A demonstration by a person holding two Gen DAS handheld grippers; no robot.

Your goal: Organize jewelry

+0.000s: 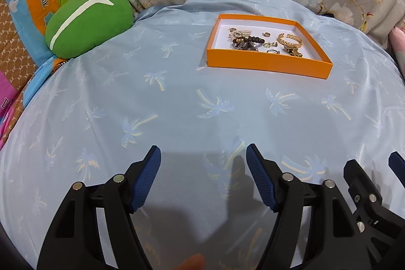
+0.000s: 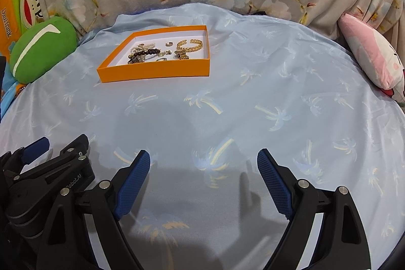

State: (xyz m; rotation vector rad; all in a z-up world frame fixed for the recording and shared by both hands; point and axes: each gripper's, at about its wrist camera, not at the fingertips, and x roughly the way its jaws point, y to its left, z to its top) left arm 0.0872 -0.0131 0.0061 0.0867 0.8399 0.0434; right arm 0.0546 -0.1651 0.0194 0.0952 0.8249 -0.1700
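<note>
On the pale blue sheet (image 1: pixel 177 98) the orange tray (image 1: pixel 268 63) of jewelry (image 1: pixel 265 41) lies well ahead of both tools — left (image 1: pixel 203 156), right (image 2: pixel 203 160) — each spread wide, empty.

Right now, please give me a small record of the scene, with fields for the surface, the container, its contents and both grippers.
surface: light blue palm-print cloth
container: orange tray, white inside
contents: gold chain bracelet, dark bead bracelet, pearl bracelet, small rings
left gripper: open, empty
right gripper: open, empty
nearby: green cushion
</note>
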